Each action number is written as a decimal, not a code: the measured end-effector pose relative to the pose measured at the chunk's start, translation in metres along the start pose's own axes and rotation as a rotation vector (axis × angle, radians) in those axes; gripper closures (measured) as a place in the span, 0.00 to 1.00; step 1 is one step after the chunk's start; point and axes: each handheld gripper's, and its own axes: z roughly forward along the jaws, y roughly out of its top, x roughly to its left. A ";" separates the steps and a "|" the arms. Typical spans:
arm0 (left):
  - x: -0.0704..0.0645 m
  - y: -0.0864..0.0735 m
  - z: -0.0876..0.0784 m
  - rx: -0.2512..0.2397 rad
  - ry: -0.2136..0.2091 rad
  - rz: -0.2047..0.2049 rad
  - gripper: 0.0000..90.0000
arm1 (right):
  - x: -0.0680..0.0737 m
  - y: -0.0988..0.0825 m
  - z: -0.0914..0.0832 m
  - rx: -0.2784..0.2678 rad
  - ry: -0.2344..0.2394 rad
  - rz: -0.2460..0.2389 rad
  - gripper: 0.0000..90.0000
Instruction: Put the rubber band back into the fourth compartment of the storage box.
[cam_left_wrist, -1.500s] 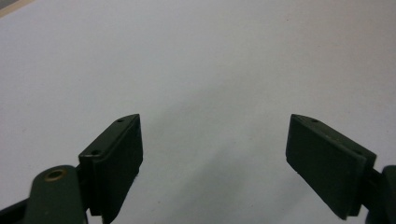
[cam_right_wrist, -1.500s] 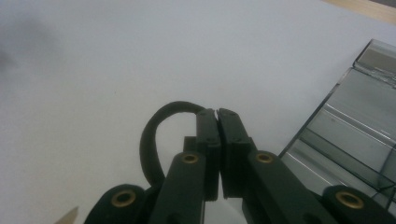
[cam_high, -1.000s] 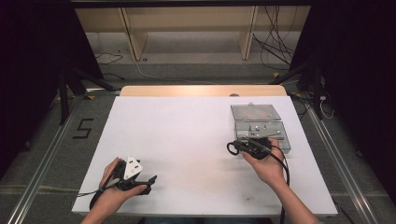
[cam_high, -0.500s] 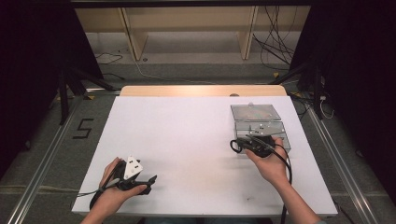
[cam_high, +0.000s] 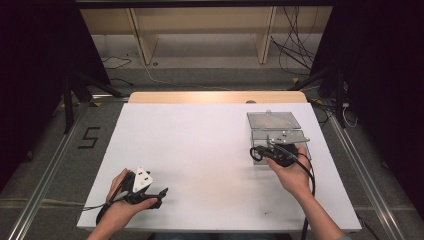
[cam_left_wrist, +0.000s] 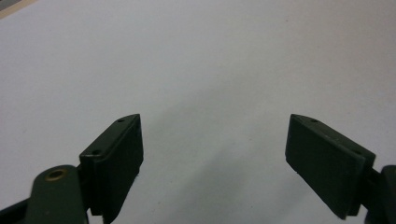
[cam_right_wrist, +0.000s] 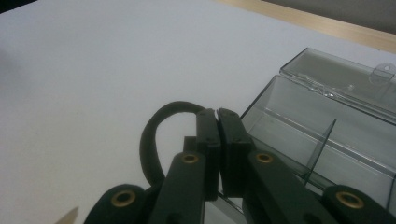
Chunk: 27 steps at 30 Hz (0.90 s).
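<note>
Down at the near-left corner of the white table (cam_high: 200, 145), the left gripper (cam_high: 159, 192) rests low, jaws spread wide with bare tabletop between them. Nothing to grab there! Across to the right, the right gripper (cam_right_wrist: 217, 114) has its jaws pressed together; whether they pinch anything I cannot tell, though a dark cable loop (cam_right_wrist: 152, 135) curls beside them. Just beyond and right of its tips sits the clear plastic box (cam_high: 277, 132), lid open, long axis running away from the person. Right hand is far nearer.
</note>
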 end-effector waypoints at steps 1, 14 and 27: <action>0.000 0.000 0.000 0.000 0.000 0.001 0.21 | 0.000 0.000 0.000 0.001 -0.002 0.000 0.99; 0.000 0.000 0.000 -0.001 -0.002 0.001 0.21 | -0.005 -0.001 0.000 0.001 -0.015 0.006 0.98; -0.001 0.000 0.000 -0.001 -0.002 0.001 0.21 | -0.007 -0.002 0.000 0.002 -0.028 0.011 0.98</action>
